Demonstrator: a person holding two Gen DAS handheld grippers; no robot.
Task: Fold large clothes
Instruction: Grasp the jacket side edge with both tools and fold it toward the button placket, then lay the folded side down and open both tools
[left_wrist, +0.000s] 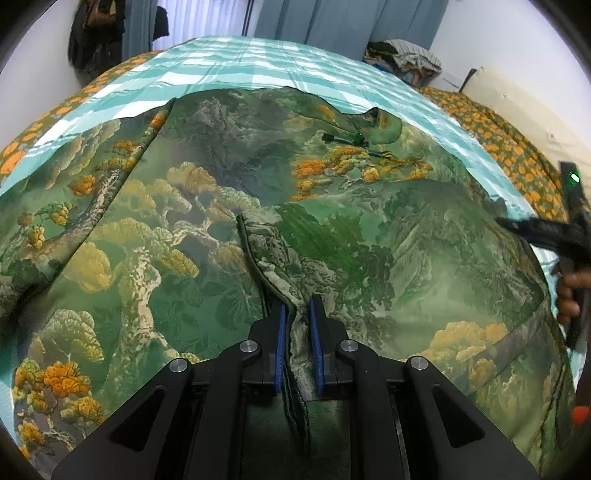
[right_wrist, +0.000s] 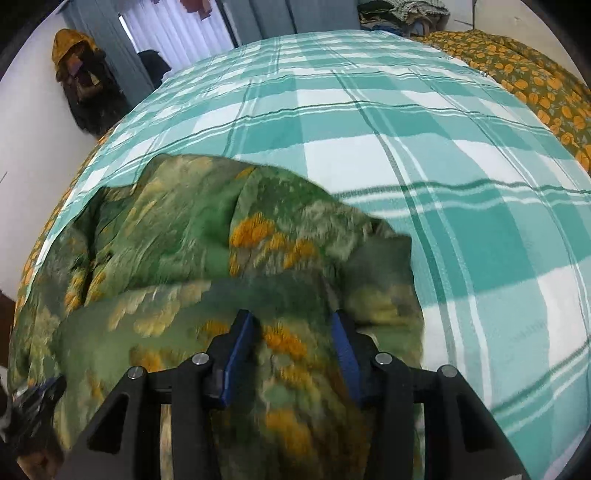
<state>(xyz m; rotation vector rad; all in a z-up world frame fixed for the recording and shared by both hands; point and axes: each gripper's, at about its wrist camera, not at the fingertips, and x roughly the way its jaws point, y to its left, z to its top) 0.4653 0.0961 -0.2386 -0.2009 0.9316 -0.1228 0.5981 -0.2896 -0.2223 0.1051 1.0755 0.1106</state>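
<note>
A large green garment printed with mountains and orange-yellow trees lies spread over the bed, with a dark knot-button fastening near its far edge. My left gripper is shut on a dark-piped edge of the garment, which runs up between its blue pads. In the right wrist view, the garment is bunched, and my right gripper holds a thick fold of it that fills the gap between its fingers. That view is blurred. The right gripper and the hand holding it also show at the right edge of the left wrist view.
A teal and white plaid cover lies under the garment. An orange-flowered blanket lies along the right side. Piled clothes sit at the far corner, and dark clothes hang by the curtains.
</note>
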